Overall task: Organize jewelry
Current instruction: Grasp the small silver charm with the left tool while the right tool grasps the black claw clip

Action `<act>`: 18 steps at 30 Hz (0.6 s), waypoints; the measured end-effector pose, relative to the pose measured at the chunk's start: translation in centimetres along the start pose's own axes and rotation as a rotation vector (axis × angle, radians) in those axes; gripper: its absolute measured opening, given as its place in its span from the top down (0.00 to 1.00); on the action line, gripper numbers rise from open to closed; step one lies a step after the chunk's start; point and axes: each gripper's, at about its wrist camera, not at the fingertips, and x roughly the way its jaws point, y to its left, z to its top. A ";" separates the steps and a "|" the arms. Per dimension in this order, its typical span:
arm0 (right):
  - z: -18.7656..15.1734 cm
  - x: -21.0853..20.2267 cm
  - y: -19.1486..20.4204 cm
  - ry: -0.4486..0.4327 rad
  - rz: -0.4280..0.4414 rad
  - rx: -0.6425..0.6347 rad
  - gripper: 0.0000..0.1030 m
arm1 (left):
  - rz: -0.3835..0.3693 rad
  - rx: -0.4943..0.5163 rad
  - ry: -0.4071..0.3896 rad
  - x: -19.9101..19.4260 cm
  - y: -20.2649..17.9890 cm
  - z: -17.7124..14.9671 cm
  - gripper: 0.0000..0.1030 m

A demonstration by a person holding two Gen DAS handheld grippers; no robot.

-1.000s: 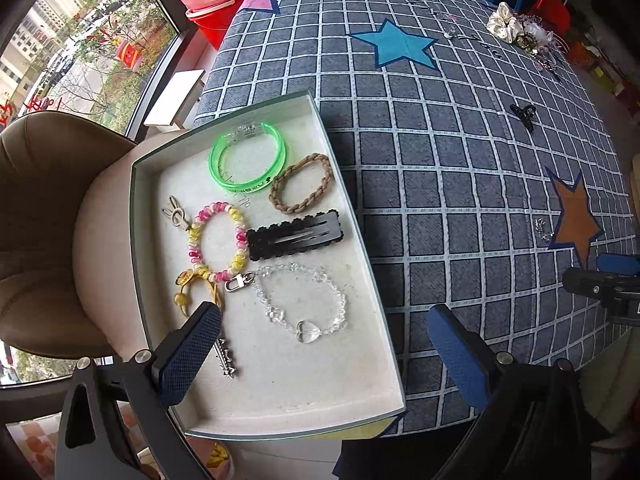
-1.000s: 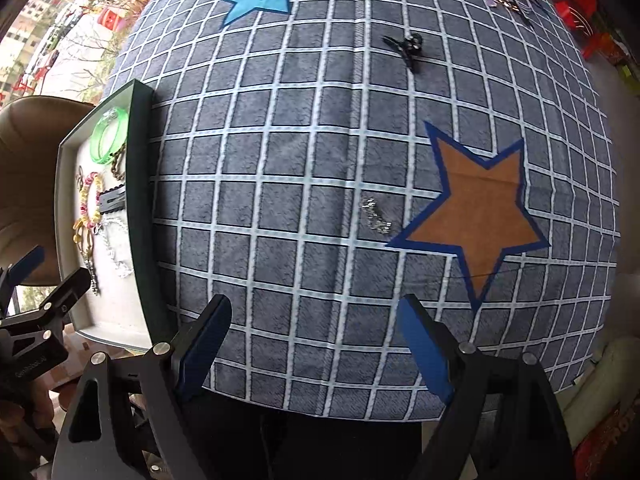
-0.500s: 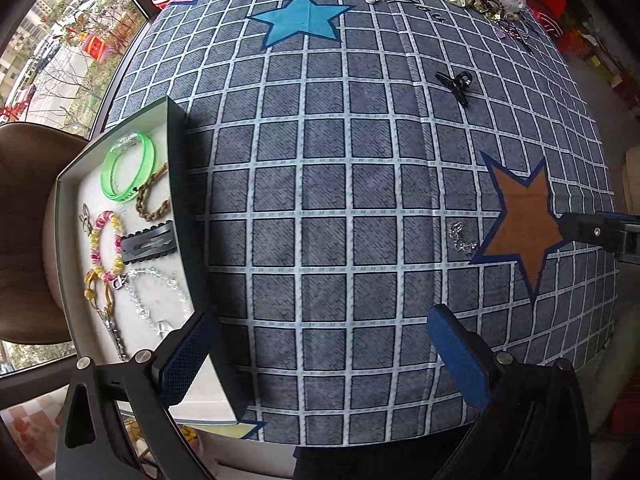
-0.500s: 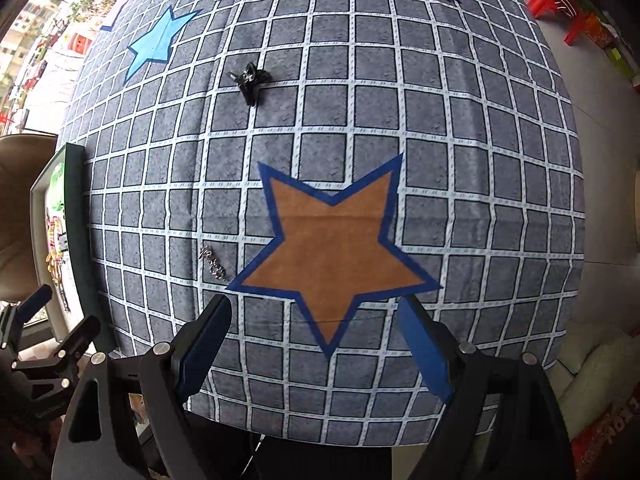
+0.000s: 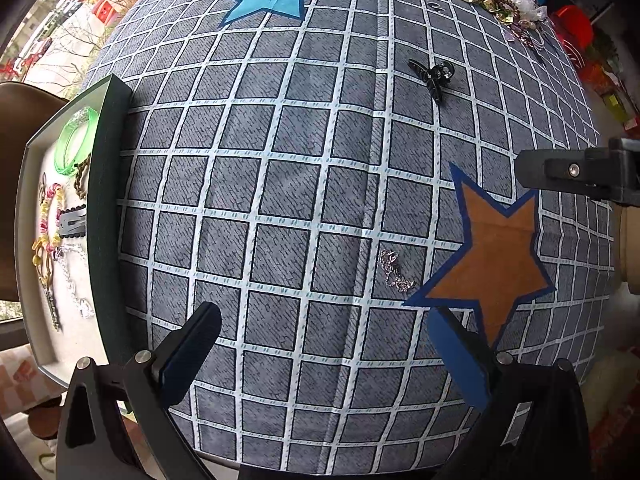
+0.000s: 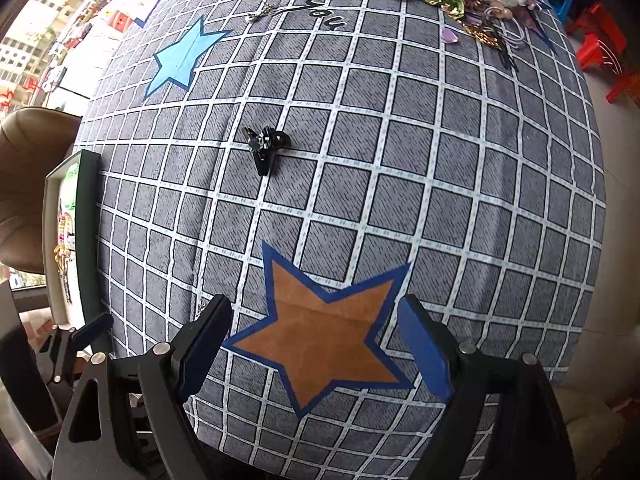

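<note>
Both fingers (image 5: 320, 356) (image 6: 316, 344) released | crumpled silver chain (image 5: 394, 270) | checked cloth (image 5: 280, 160)

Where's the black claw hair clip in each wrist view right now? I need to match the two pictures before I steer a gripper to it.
Left wrist: black claw clip lies upper right of centre on the checked cloth, well above the orange star.
Right wrist: black claw clip lies left of centre, above the orange star, below the blue star.
Shared landmark: the orange star; the clip lies beyond it in both views.
</note>
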 end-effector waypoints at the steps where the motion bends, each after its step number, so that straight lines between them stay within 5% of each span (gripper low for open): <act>1: 0.4 0.1 0.0 0.000 0.007 -0.008 0.16 | 0.002 -0.014 -0.003 0.1 -0.2 0.0 0.00; 10: 3.8 1.3 1.0 -0.021 -0.002 -0.079 0.16 | 0.010 -0.056 0.017 1.9 -1.6 -0.2 0.06; 13: 4.7 2.1 1.7 -0.023 -0.011 -0.108 0.16 | 0.009 -0.059 0.020 2.5 -2.2 0.6 0.20; 18: 5.7 3.3 2.8 -0.034 -0.029 -0.127 0.16 | 0.007 -0.075 0.035 3.7 -2.8 0.4 0.25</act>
